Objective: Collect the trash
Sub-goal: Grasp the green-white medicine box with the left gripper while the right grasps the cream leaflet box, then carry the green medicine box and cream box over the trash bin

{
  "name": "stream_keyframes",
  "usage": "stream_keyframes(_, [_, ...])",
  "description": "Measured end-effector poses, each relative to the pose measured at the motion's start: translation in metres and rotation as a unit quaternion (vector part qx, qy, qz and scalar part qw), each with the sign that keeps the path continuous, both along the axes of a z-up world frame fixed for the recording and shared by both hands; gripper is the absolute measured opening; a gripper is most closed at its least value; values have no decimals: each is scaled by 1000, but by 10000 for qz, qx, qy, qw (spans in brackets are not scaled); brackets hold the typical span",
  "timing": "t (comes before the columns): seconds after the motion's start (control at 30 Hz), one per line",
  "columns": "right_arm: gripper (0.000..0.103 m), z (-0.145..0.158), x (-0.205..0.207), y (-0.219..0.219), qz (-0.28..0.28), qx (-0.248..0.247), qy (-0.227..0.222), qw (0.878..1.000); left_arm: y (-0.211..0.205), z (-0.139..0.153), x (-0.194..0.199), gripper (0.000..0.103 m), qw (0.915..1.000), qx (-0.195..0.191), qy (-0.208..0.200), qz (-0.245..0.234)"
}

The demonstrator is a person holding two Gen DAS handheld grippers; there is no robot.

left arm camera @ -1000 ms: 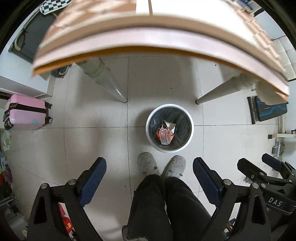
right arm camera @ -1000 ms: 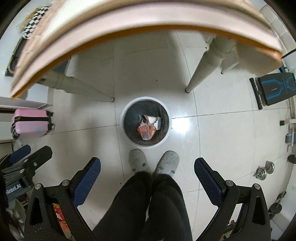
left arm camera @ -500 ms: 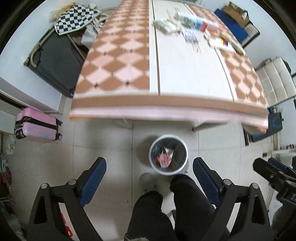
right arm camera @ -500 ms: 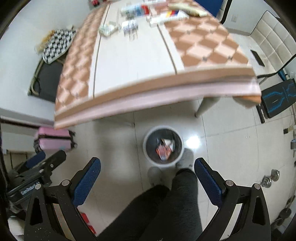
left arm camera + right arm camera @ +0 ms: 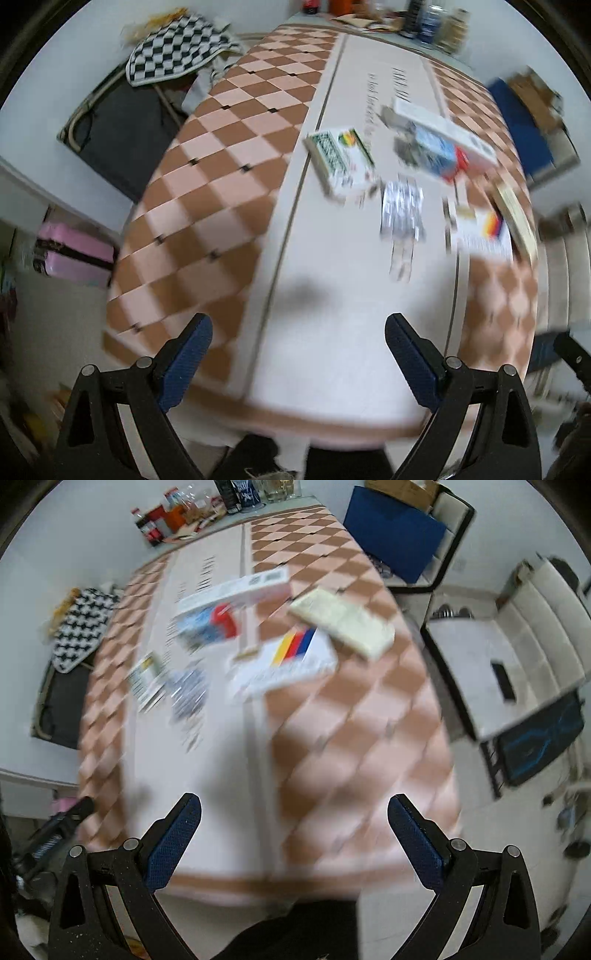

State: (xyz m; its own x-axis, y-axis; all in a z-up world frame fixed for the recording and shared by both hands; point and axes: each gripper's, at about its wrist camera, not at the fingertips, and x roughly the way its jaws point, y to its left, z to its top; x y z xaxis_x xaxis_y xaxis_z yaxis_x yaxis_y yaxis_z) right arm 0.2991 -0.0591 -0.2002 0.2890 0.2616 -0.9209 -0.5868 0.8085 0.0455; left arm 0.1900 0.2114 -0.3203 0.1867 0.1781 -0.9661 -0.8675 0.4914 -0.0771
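Both grippers, left (image 5: 298, 345) and right (image 5: 294, 825), are spread wide and hold nothing above the near end of the table (image 5: 229, 192). The trash lies well ahead on it: boxes (image 5: 341, 158), foil packs (image 5: 402, 210), all blurred.

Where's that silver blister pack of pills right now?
The blister pack lies mid-table in the left wrist view, between the green-printed box and the striped white box.
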Motion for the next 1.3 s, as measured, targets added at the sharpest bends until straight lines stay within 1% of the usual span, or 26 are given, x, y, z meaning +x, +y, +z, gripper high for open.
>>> stream_keyframes(0.07, [102,-4,47,22,81,-238,-28,9997,21,-12,31,95,9997,-118,87,214])
stream_keyframes(0.17, [102,-18,120,58,300,-648,-16,9974,45,-27,69,95,9987,-176,219,415])
stream_keyframes(0.27, [102,-33,165,82,555,-967,-65,9937,68,-46,100,95,9976,-233,357,539])
stream_keyframes(0.33, [102,-47,193,101,812,-1201,22,9894,82,-59,116,95,9968,-263,491,568])
stream_keyframes(0.47, [102,-67,221,128,1280,-1405,264,9814,99,-78,132,95,9954,-379,631,606])
stream_keyframes(0.53, [102,-78,230,139,1462,-1485,431,9771,106,-87,135,95,9946,-501,640,638])
stream_keyframes(0.63, [102,-89,236,149,1552,-1501,557,9748,112,-95,136,95,9944,-654,565,614])
stream_keyframes(0.67, [100,-90,237,150,1564,-1465,584,9750,113,-95,135,95,9945,-654,547,601])
stream_keyframes(0.7, [90,-90,237,152,1558,-1401,582,9761,113,-94,135,94,9949,-636,523,574])
stream_keyframes(0.73, [89,-90,237,152,1547,-1398,562,9764,115,-93,134,87,9953,-609,502,552])
stream_keyframes(0.77, [89,-89,237,153,1550,-1377,551,9767,117,-93,134,77,9956,-593,494,537])
stream_keyframes(0.8, [88,-88,236,153,1559,-1331,571,9771,119,-92,133,75,9956,-572,518,523])
stream_keyframes(0.83, [88,-87,235,154,1565,-1290,601,9774,120,-91,131,69,9959,-547,505,510])
stream_keyframes(0.87, [88,-87,234,154,1558,-1286,607,9775,121,-90,129,66,9962,-523,489,502])
stream_keyframes(1.03, [88,-75,233,146,1462,-1079,539,9819,121,-76,118,66,9976,-304,442,440])
stream_keyframes(1.17, [87,-58,224,136,1257,-828,418,9877,109,-53,108,66,9988,-91,375,306])
stream_keyframes(1.3, [86,-39,204,123,1067,-606,242,9921,84,-21,95,66,9995,198,233,45])
